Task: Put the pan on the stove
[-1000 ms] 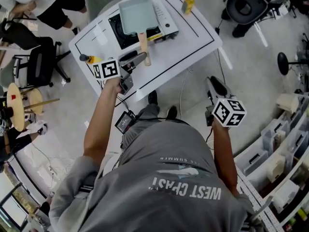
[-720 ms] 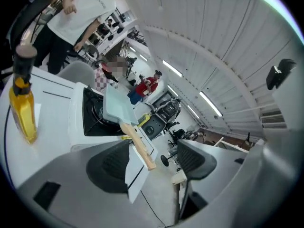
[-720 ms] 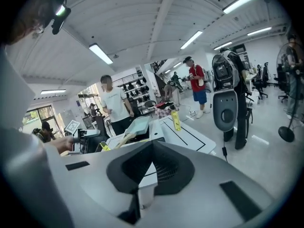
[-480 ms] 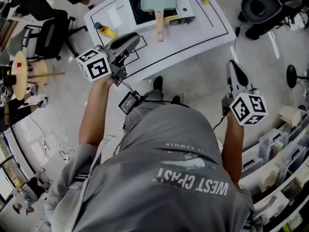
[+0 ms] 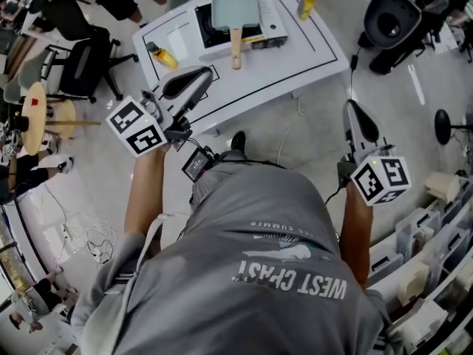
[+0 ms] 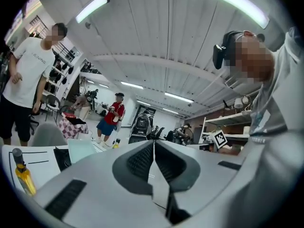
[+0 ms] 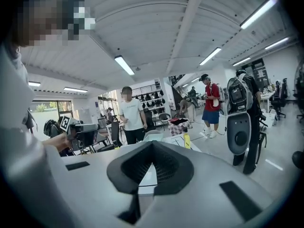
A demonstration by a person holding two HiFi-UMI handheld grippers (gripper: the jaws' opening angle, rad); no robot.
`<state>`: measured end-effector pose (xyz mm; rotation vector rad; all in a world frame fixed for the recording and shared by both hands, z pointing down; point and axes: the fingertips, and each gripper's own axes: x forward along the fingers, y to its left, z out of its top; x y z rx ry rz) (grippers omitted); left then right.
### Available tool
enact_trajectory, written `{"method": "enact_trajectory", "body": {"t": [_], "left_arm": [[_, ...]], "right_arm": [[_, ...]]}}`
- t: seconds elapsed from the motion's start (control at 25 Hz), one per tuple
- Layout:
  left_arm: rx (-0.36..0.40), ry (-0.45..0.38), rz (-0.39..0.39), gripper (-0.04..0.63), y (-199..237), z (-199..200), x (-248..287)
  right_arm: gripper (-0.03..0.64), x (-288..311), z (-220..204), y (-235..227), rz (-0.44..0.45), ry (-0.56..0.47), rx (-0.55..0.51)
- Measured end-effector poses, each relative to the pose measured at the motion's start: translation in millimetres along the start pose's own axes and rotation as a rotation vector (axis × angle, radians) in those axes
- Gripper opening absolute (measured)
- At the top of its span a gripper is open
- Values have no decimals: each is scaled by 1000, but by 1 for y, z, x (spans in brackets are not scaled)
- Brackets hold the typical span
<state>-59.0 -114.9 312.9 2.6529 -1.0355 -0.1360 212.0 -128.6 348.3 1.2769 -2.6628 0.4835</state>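
Up off the bench (image 5: 310,50) and back toward the body since a second ago, both of them. Left gripper (image 5: 208,72) then low beside the pan's handle with jaws spread, now lifted to left of centre in the head view, marker cube toward the lower left, tip hanging over the bench's near edge. Just been closing, with nothing caught between; pressed together now, ribbed pads (image 6: 138,160) meeting along a thin seam in the left gripper view. Right gripper (image 5: 352,105) higher too, at right of centre, clear of the bench and over bare floor, cube at the lower right. Pinched shut on nothing as well, dark pads closing to a point in the right gripper view. Pan (image 5: 236,7) untouched at top centre of the head view, pale teal and square, sitting on the stove (image 5: 275,26), wooden handle (image 5: 236,46) sticking down the frame toward the person. Stove resting on the white bench inside a black outline. Yellow bottle (image 5: 162,55) lying on the bench to the left of the stove, well apart from it; second bottle (image 5: 307,1) upright near the top right corner of the bench. Same pale pan visible at lower left in the left gripper view, far beyond the closed jaws. Grey shirt filling the bottom of the head view.
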Motion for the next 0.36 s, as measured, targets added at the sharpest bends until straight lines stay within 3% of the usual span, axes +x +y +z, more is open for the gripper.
{"method": "enact_trajectory", "body": {"t": [0.36], "left_arm": [[-15,-39,19,8,-48,-4,-2]], "right_arm": [[8,-49,-17,-13,0,14,35]]}}
